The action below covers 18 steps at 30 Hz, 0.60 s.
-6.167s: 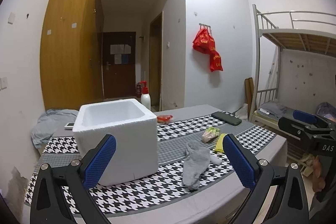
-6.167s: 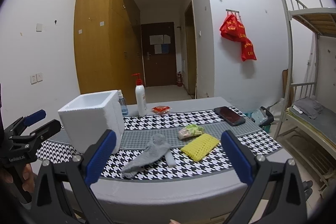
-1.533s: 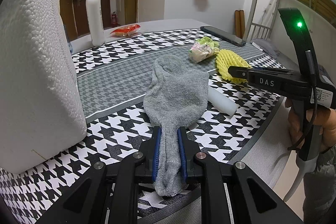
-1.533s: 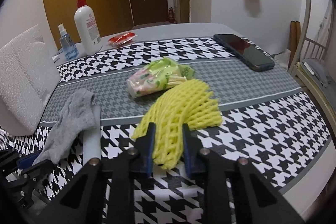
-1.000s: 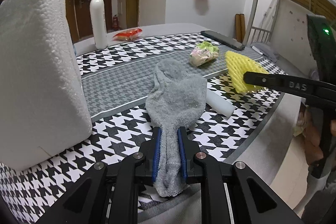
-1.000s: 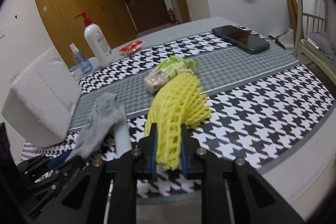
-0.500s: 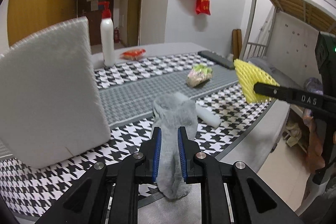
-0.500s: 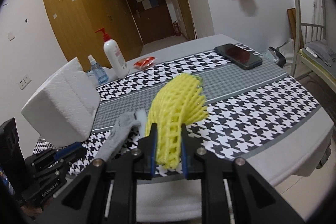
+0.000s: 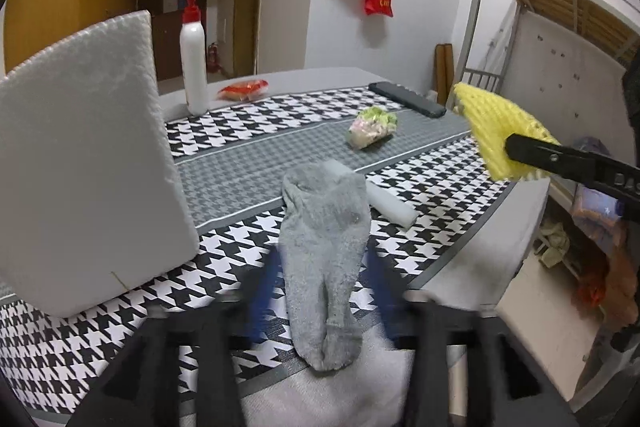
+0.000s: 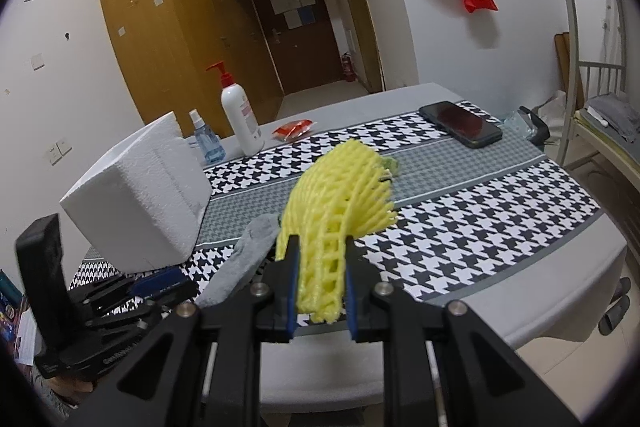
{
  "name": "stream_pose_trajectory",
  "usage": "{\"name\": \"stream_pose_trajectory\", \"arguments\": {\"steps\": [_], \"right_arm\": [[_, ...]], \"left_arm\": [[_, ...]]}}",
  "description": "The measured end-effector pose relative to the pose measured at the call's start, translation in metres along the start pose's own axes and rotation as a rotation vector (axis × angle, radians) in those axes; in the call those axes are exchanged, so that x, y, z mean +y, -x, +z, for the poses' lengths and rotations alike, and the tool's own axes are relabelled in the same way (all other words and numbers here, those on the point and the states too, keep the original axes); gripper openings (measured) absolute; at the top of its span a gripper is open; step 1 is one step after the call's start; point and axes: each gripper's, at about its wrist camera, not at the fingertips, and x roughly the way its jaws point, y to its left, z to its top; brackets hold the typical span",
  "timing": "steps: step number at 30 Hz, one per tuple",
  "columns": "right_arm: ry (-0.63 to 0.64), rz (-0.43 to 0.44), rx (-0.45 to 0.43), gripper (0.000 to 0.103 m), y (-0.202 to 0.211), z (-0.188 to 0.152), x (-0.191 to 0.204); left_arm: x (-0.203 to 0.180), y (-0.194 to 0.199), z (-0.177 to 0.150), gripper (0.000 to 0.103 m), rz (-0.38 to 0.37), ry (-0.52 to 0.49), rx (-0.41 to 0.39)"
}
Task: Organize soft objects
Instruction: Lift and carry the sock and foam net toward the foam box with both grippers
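Observation:
A grey sock (image 9: 324, 247) lies on the houndstooth cloth, its toe hanging over the table's near edge. My left gripper (image 9: 320, 287) is blurred, its blue pads spread apart on either side of the sock, open. My right gripper (image 10: 319, 281) is shut on a yellow foam net (image 10: 340, 203) and holds it up above the table; the net also shows in the left wrist view (image 9: 496, 131). The sock shows in the right wrist view (image 10: 244, 259) beside the left gripper (image 10: 152, 287). A white foam box (image 9: 80, 163) stands at the left.
A white foam tube (image 9: 384, 203) lies partly under the sock. A crumpled green-pink wrapper (image 9: 372, 127), a pump bottle (image 9: 193, 59), a red packet (image 9: 244, 90), a small spray bottle (image 10: 206, 141) and a phone (image 10: 460, 125) sit on the table. A bunk bed (image 9: 560, 27) stands at the right.
My left gripper has opened and let go of the sock, which now lies on the table edge. My right gripper has lifted the yellow net higher.

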Motion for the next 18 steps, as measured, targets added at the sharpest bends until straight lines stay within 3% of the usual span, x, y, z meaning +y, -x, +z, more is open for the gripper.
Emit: {"name": "stream_pose_trajectory", "arguments": {"steps": [15,18], "right_arm": [[0.002,0.015,-0.013,0.022,0.007,-0.010,-0.005],[-0.004,0.015,-0.016,0.022,0.009,-0.011,-0.006]], "left_arm": [[0.000,-0.042,-0.001,0.057,0.036,-0.025,0.130],[-0.002,-0.043,-0.001,0.048,0.034,-0.032,0.136]]}}
